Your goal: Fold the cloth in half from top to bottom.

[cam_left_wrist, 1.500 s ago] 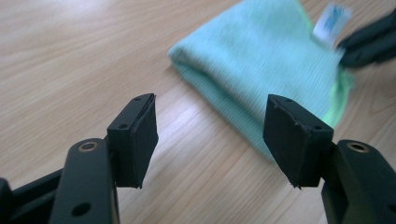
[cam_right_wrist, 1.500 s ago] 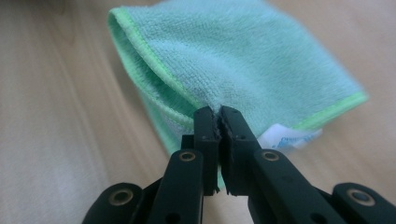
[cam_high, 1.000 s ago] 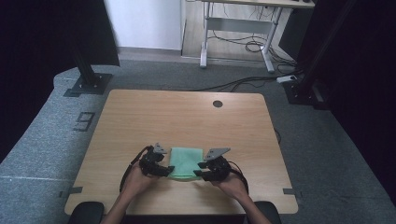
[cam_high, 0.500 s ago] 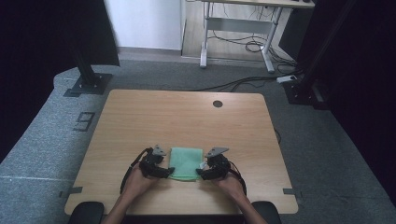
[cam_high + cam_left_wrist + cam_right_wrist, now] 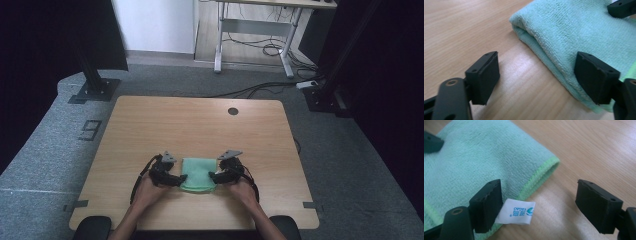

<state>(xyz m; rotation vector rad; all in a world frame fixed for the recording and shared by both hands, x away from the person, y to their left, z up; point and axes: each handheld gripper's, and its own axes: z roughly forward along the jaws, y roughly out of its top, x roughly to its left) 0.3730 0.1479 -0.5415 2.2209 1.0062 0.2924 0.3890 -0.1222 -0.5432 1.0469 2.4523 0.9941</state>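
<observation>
A folded mint-green towel (image 5: 198,174) lies flat near the front edge of the wooden table (image 5: 200,125). My left gripper (image 5: 179,179) is at the towel's left side, low over the table. In the left gripper view its jaws (image 5: 537,77) are open and have just been opening, with the towel's (image 5: 579,32) folded edge lying loose between them. My right gripper (image 5: 214,176) is at the towel's right side. Its jaws (image 5: 541,205) are open too and have just been opening. Between them are the towel's (image 5: 479,162) green-hemmed corner and a white label (image 5: 516,215), neither pressed.
A round cable hole (image 5: 233,111) sits at the table's far edge. Bare wood stretches beyond the towel and to both sides. Black stand feet (image 5: 92,90) rest on the grey carpet off the far-left corner, and cables lie behind the table.
My right hand has shifted slightly left and lower beside the towel's right edge. The left hand and the towel have stayed in place.
</observation>
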